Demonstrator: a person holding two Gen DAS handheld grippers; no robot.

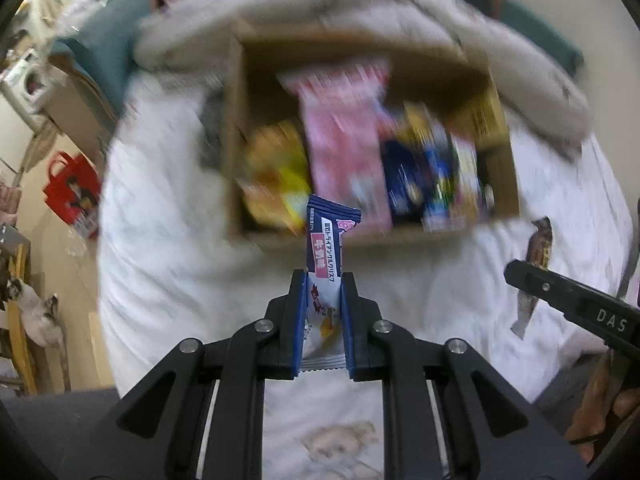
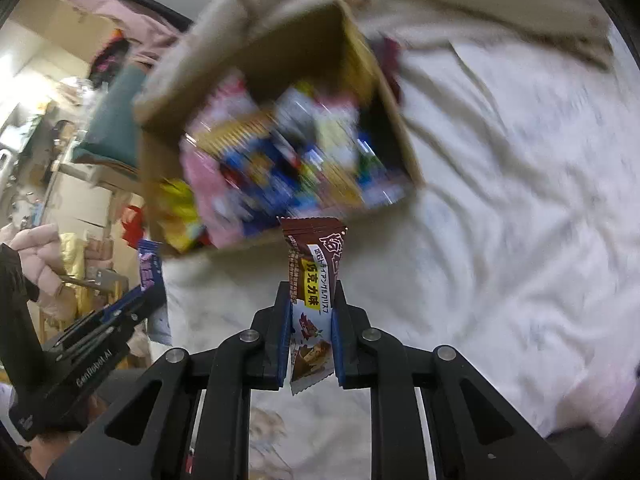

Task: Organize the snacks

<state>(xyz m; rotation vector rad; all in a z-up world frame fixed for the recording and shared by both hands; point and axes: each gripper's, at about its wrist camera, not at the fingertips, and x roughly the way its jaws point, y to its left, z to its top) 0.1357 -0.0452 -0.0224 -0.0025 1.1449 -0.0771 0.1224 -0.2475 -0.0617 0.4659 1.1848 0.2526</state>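
Snacks: I am holding a blue packet (image 1: pixel 325 256) in my left hand-held gripper (image 1: pixel 323 280) and a brown packet (image 2: pixel 312 280) in my right hand-held gripper (image 2: pixel 311 288), both clamped narrow, and judging that each needs carrying over the cardboard box (image 1: pixel 236 140) at upper centre of the frame before releasing.

Bedding: white rumpled sheet (image 2: pixel 500 200), beige blanket (image 1: pixel 360 8) behind.
Left side: cream wall (image 1: pixel 52 216), red bag (image 1: pixel 72 188), cluttered shelves.

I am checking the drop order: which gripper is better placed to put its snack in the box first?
Probably the left gripper: its blue packet reaches the cardboard box rim.
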